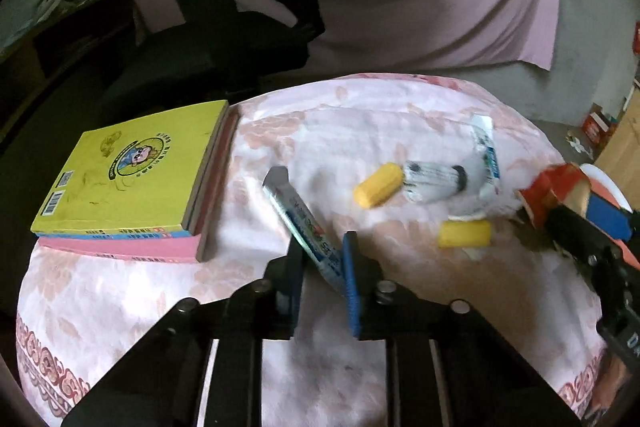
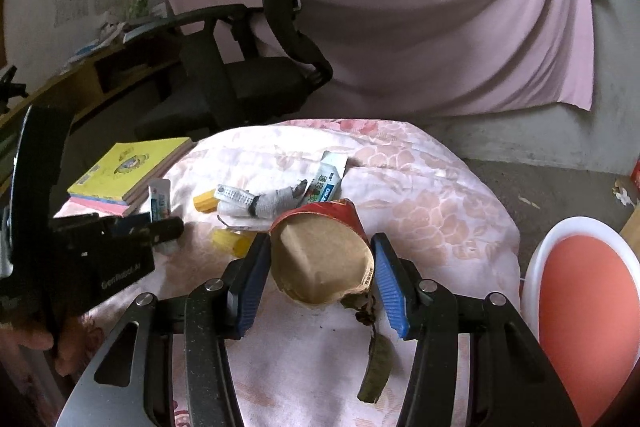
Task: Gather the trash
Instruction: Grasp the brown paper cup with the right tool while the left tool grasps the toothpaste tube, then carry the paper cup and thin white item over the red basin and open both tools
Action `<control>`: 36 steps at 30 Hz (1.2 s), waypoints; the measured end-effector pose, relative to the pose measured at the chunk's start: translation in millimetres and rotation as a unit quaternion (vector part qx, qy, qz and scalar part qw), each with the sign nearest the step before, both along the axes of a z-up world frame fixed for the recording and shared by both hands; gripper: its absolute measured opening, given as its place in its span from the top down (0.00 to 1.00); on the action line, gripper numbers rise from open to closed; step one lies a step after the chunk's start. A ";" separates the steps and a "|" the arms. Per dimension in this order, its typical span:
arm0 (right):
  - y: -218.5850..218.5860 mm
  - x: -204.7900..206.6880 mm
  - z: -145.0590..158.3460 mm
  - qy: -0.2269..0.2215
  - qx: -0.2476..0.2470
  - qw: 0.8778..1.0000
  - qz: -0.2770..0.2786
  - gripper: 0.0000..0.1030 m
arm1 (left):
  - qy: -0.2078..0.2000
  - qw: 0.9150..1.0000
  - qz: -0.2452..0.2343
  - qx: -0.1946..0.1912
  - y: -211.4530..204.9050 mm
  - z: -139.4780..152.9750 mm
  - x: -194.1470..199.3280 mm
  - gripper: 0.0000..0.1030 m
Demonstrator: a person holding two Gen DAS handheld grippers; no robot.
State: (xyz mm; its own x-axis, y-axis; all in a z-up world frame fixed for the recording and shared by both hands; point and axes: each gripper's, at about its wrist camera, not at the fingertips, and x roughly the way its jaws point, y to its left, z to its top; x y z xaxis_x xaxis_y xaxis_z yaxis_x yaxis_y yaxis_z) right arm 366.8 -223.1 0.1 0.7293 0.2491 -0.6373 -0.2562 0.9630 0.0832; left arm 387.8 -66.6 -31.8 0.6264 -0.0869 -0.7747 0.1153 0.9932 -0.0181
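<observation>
On the pink floral tablecloth (image 1: 160,299) my left gripper (image 1: 322,241) is shut on the near end of a flat blue-and-white tube (image 1: 298,211), which angles away to the left. From the right wrist view that gripper (image 2: 154,225) and the tube (image 2: 159,201) sit at the left. My right gripper (image 2: 320,239) is shut on a crushed red paper cup (image 2: 320,259), its brown inside facing the camera. Loose trash lies between them: two yellow pieces (image 1: 378,185) (image 1: 464,233), a grey-white crumpled wrapper (image 1: 436,181) and a sachet (image 1: 486,151).
A stack of books (image 1: 132,171) with a yellow cover lies at the table's left. A black office chair (image 1: 208,39) stands behind the table. A white-rimmed round bin with a red inside (image 2: 584,299) stands at the right. A dark peel strip (image 2: 376,367) lies under the cup.
</observation>
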 end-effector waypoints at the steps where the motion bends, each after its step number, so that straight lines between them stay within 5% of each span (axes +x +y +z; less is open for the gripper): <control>1: -0.6 -0.8 0.6 -0.003 0.002 1.000 0.000 0.52 | -0.002 1.000 -0.006 -0.008 0.1 0.3 -3.0 0.92; 11: -0.7 -14.7 9.9 -0.044 0.018 0.999 0.019 0.52 | -0.037 0.996 -0.027 -0.079 12.4 14.0 -22.7 0.98; 15: -5.0 -25.4 16.8 -0.077 0.036 0.996 0.027 0.52 | -0.086 0.990 -0.034 -0.107 18.3 29.9 -38.1 0.98; 27: -19.1 -71.8 40.4 -0.215 0.081 0.973 0.034 0.52 | -0.256 0.960 -0.057 -0.092 6.6 68.0 -91.9 0.98; 36: -41.5 -97.5 55.6 -0.276 0.092 0.957 -0.013 0.52 | -0.298 0.946 -0.079 -0.098 -24.0 84.1 -116.4 0.98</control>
